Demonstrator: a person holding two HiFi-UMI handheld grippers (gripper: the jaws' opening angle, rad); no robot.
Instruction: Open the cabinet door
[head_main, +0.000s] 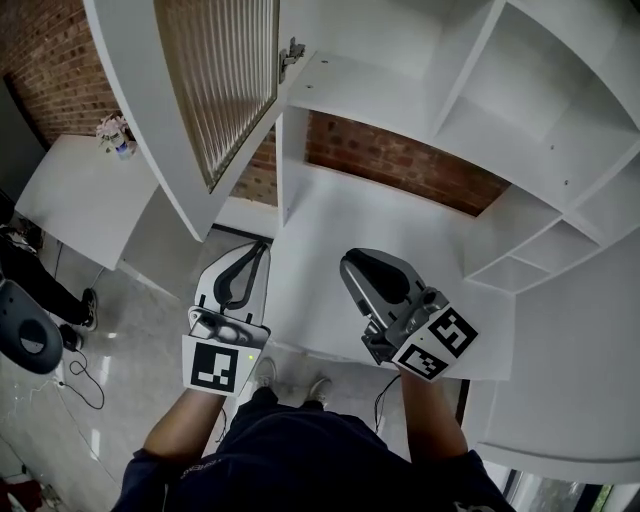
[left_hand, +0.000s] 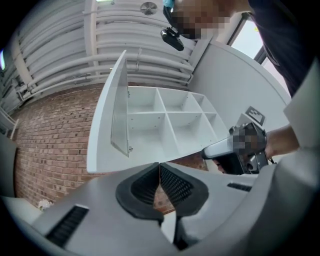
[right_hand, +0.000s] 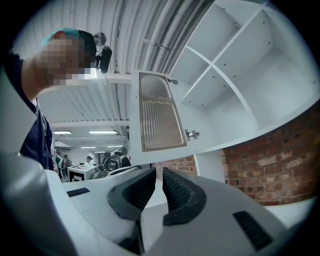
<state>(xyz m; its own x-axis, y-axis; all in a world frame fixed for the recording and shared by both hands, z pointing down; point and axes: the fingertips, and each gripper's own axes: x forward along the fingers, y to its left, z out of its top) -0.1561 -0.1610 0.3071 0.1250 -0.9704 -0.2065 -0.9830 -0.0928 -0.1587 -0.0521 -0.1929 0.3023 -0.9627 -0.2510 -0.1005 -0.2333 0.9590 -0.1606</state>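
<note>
The white cabinet door (head_main: 215, 80) with a ribbed glass panel stands swung out to the left, away from the cabinet (head_main: 520, 120), whose empty white compartments show. It hangs on a hinge (head_main: 292, 52). Both grippers are held below it, apart from the door and touching nothing. My left gripper (head_main: 257, 247) is shut with nothing in it; its pads meet in the left gripper view (left_hand: 159, 167), and the door (left_hand: 117, 107) shows edge-on beyond them. My right gripper (head_main: 349, 260) has a narrow gap between its pads (right_hand: 159, 175) with nothing in it; the door (right_hand: 160, 112) hangs above.
A white counter (head_main: 400, 230) runs under the cabinet in front of a brick wall (head_main: 400, 155). At the left are a white desk (head_main: 70, 190) with a small flower pot (head_main: 115, 135) and a chair (head_main: 25, 340) on the tiled floor. People stand far off in the right gripper view.
</note>
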